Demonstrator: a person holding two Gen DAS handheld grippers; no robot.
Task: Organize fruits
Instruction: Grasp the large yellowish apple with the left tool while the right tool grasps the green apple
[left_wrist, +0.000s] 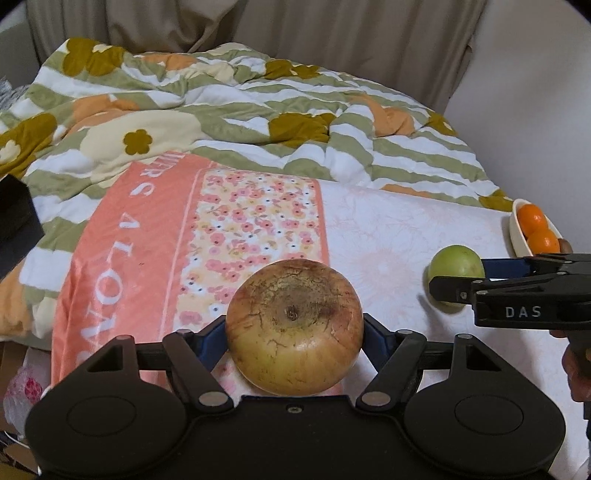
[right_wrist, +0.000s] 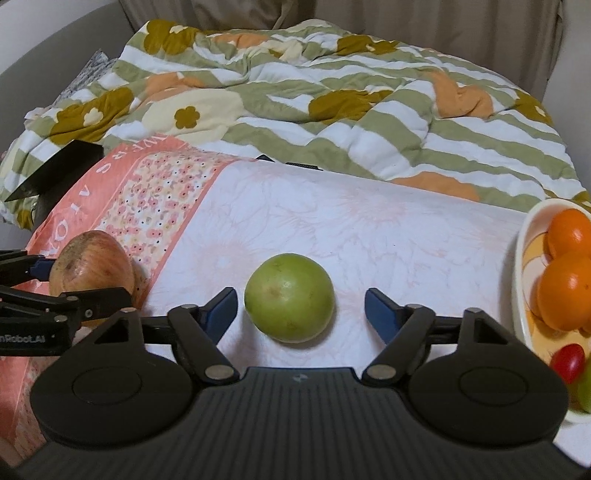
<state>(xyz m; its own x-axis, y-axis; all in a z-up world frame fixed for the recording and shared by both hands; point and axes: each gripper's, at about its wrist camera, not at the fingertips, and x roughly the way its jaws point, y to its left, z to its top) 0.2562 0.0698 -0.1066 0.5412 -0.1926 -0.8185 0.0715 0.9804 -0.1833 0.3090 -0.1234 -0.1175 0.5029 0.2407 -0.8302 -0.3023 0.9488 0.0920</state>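
Note:
My left gripper (left_wrist: 293, 332) is shut on a large yellow-brown apple (left_wrist: 293, 326), its blue pads pressed on both sides; apple and gripper also show at the left of the right wrist view (right_wrist: 92, 264). My right gripper (right_wrist: 300, 310) is open around a green fruit (right_wrist: 290, 297) that rests on the cloth, with a gap on each side. In the left wrist view the green fruit (left_wrist: 456, 267) sits between the right gripper's fingers (left_wrist: 448, 286). A white bowl (right_wrist: 526, 258) at the right holds oranges (right_wrist: 565, 295), a red tomato (right_wrist: 569, 362) and a green fruit.
The fruits lie on a white and pink floral cloth (right_wrist: 369, 236). A rumpled striped flower quilt (right_wrist: 332, 110) lies behind it. A dark object (right_wrist: 59, 173) sits at the left edge. The bowl also shows at the right of the left wrist view (left_wrist: 517, 232).

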